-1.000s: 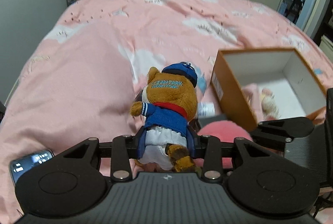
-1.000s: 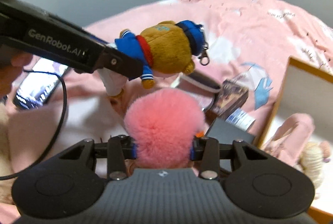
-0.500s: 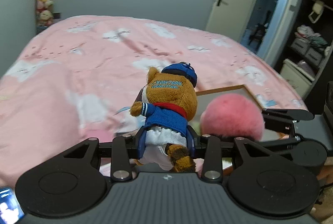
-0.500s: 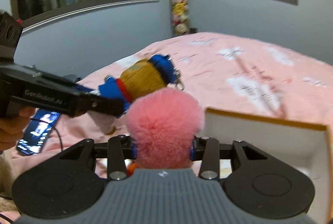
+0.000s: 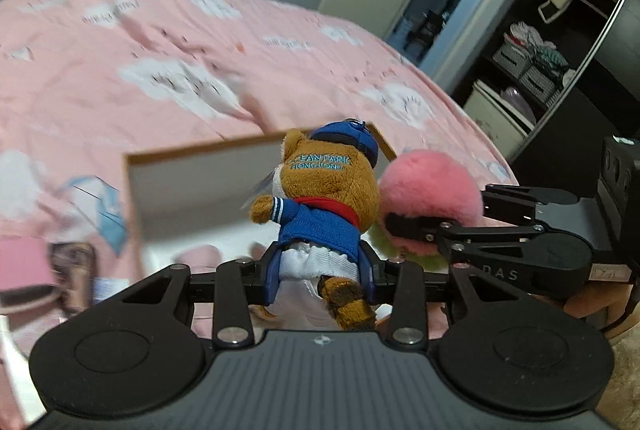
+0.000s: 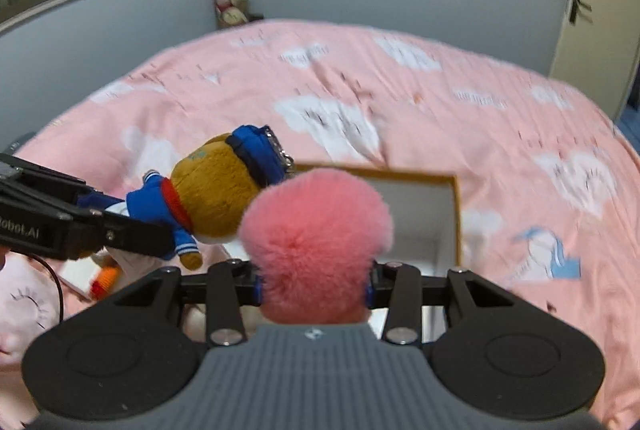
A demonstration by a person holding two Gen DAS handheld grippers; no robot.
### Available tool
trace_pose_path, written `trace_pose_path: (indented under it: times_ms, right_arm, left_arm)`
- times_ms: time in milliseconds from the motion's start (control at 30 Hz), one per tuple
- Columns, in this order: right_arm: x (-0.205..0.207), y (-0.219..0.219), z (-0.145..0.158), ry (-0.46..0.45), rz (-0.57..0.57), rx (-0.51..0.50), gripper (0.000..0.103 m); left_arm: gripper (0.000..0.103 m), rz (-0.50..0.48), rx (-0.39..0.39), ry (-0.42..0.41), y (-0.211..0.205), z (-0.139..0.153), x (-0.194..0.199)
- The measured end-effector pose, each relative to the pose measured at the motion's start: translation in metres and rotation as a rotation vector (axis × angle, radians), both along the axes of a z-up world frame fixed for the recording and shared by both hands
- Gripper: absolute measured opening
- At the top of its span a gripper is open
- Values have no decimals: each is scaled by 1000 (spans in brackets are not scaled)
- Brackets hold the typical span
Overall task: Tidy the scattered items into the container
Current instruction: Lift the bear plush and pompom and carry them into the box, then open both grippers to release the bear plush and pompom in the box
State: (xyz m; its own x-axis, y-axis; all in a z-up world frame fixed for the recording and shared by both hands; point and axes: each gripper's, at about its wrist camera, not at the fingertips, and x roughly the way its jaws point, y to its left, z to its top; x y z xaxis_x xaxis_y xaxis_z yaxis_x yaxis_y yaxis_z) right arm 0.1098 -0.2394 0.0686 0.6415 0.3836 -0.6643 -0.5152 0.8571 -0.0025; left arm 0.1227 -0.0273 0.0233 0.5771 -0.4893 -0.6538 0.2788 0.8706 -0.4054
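Brown plush bear [image 5: 328, 198] (blue cap and jacket) clamped at the waist in the left gripper [image 5: 320, 270], above the open cardboard box [image 5: 132, 190], pink pompom [image 6: 316, 238] at its three o'clock squeezed by the right gripper [image 6: 314, 286], pink bedspread [image 6: 400, 90] all around.

You hold a brown plush bear in blue cloth jacket [image 5: 320, 206] and a fluffy pink fur pompom [image 6: 316, 234]. Your matt black plastic grippers carry shiny metal screws. The orange-edged cardboard box [image 6: 450, 214] looks smooth; the pink cotton bedsheet [image 6: 400, 90] looks soft and matt.
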Motion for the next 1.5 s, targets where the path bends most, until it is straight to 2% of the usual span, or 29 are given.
trace_pose_path:
  times_ms: [267,433,533,700,800,900,1067,1167,1233,1267,1500]
  right_arm:
    - [26,-13,-43,97,-59,-28,44]
    - [32,-13,-59,136,-55,-62,44]
    - [35,-8,-66,162,-41,-86,44]
    - [44,-4,-78,239,-47,-101,44]
    - [49,-2,-87,283,-40,-107,45]
    - [49,1,-91,305,-25,-132,45]
    - [53,2,-91,354,-4,-135,45]
    - [56,3,-93,380,0,-149,48]
    - [57,4,-92,384,-1,-162,50]
    - [57,4,-91,382,2,-168,50]
    - [58,3,-84,373,22,-182,54]
  left_arm:
    - [44,-7,-12,152,-29,-51,31]
    - [44,-3,7,246,-40,-70,39]
    - [45,-4,27,275,-46,-77,43]
    - [47,-28,39,292,-44,-82,43]
    - [54,-52,47,291,-40,-79,37]
    - [59,-63,46,283,-35,-70,32]
    - [59,-78,32,256,-21,-52,24]
    - [55,-69,23,222,-16,-43,25]
    - [44,-61,34,202,-16,-41,28]
    - [41,-61,35,199,-17,-42,29]
    - [38,-58,60,199,-20,-51,28]
